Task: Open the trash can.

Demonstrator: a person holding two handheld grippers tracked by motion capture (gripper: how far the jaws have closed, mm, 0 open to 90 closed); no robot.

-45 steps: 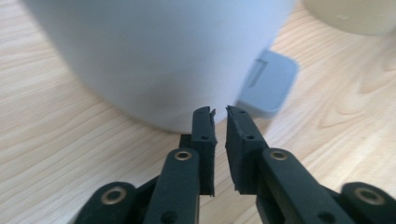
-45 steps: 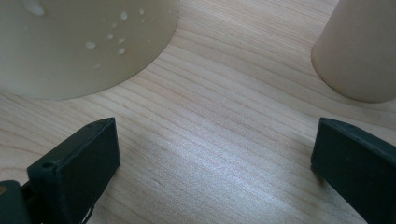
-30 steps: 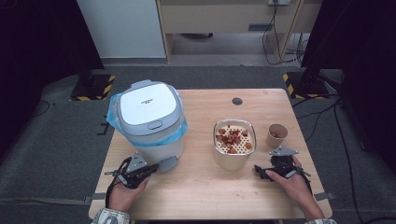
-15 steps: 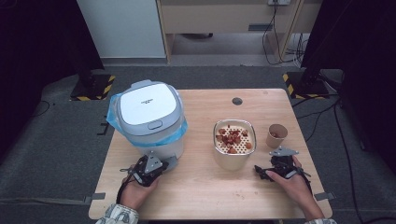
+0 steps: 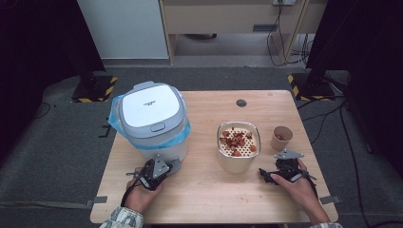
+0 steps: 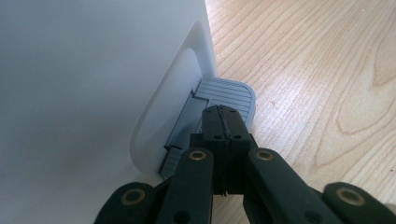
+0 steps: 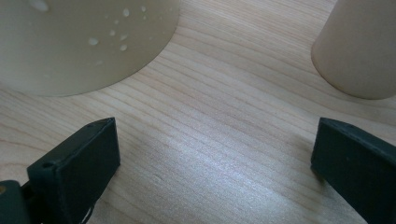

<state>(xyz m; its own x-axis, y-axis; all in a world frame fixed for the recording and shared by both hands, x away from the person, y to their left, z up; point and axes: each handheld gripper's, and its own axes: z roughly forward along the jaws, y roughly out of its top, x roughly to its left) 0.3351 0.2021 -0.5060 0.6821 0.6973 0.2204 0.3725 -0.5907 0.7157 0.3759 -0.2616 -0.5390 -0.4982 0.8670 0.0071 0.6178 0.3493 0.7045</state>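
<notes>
white bin [image 5: 152, 121], ribbed grey pedal [image 6: 229, 95]

Bright table, dark surroundings, soft sheen on wood

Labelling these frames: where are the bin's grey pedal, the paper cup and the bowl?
pedal [image 6: 229, 95]: left gripper view, ribbed top.
paper cup [image 5: 281, 138]: high view, side wall.
bowl [image 5: 237, 163]: high view, front wall.

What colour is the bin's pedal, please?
Grey, with fine ridges; the pedal shows best in the left gripper view.
</notes>
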